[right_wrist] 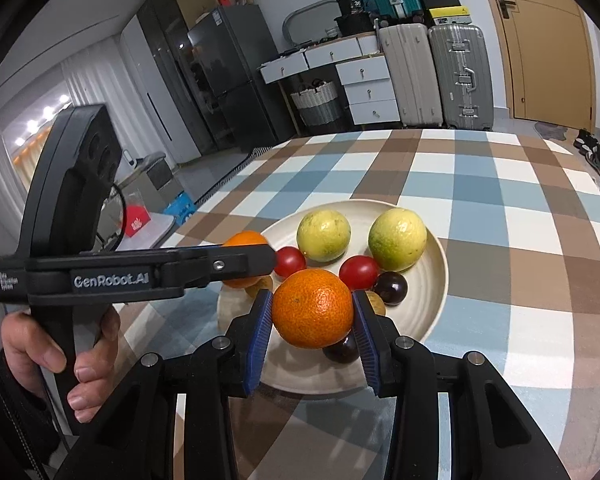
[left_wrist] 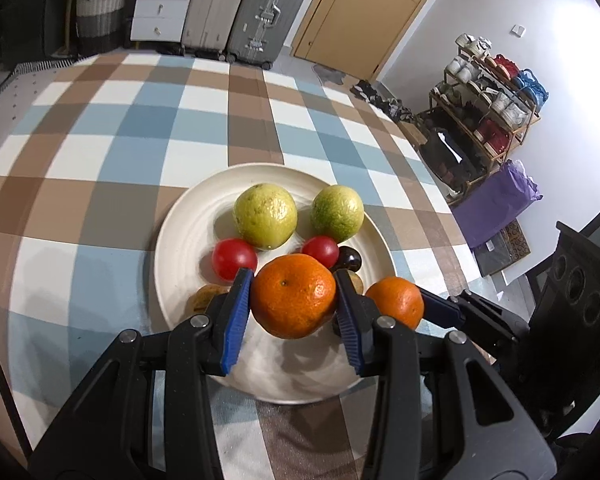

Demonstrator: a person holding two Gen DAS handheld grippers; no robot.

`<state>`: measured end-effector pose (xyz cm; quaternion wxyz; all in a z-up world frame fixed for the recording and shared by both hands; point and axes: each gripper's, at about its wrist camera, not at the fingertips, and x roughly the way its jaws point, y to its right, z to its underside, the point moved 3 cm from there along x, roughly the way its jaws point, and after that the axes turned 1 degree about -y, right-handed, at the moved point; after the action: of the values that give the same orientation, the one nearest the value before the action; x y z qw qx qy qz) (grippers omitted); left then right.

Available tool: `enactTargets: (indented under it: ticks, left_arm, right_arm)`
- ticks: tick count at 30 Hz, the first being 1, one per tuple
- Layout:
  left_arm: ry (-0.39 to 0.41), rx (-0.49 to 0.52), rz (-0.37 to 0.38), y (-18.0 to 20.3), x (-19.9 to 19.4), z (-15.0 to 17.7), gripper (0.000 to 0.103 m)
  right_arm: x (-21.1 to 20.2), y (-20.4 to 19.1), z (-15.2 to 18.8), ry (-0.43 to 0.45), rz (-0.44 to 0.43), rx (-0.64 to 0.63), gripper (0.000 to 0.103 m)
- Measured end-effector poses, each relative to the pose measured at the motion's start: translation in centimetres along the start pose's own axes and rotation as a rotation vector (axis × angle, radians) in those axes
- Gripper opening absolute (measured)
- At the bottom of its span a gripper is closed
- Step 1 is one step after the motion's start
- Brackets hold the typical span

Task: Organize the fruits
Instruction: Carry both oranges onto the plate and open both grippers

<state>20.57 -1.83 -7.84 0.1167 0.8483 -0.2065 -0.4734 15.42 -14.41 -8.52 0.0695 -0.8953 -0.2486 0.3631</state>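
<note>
Nearest the left wrist camera, the left claw (left_wrist: 293, 300) grips an orange (left_wrist: 293, 296) between its blue pads, the jaws only partly apart and pressed against the fruit's sides. It hangs over the near part of a cream plate (left_wrist: 171, 240) that sits on the checked cloth of the bench (left_wrist: 99, 160).

From the right wrist camera the right claw (right_wrist: 312, 314) likewise clamps a second orange (right_wrist: 312, 308), jaws set to about the same narrow width, pads touching both flanks. This orange hovers above the near half of the plate (right_wrist: 432, 300). In that view the left claw (right_wrist: 259, 260) comes in from the left, a hand (right_wrist: 47, 360) wrapped around its black handle, its orange partly hidden behind the fingers.

Counted on the plate: two yellow-green round fruits (left_wrist: 265, 216) (left_wrist: 337, 213) at the far side, well apart from each other; two red tomatoes (left_wrist: 234, 258) (left_wrist: 320, 251) just in front of them; two dark plums, one (right_wrist: 390, 287) beside the right tomato and one (right_wrist: 342, 350) under the right claw's orange. Small brownish fruits (left_wrist: 207, 296) peek from behind the claws; their number I cannot tell. Oranges: two, both held
</note>
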Motion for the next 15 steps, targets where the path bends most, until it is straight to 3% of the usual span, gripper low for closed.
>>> enactTargets:
  ticks: [15]
  left_arm:
    - [-0.058,-0.008,0.054,0.0,3.6,-1.7,0.038]
  right_arm:
    - [2.5,0.2,0.2,-0.044,0.009,-0.018,0.042]
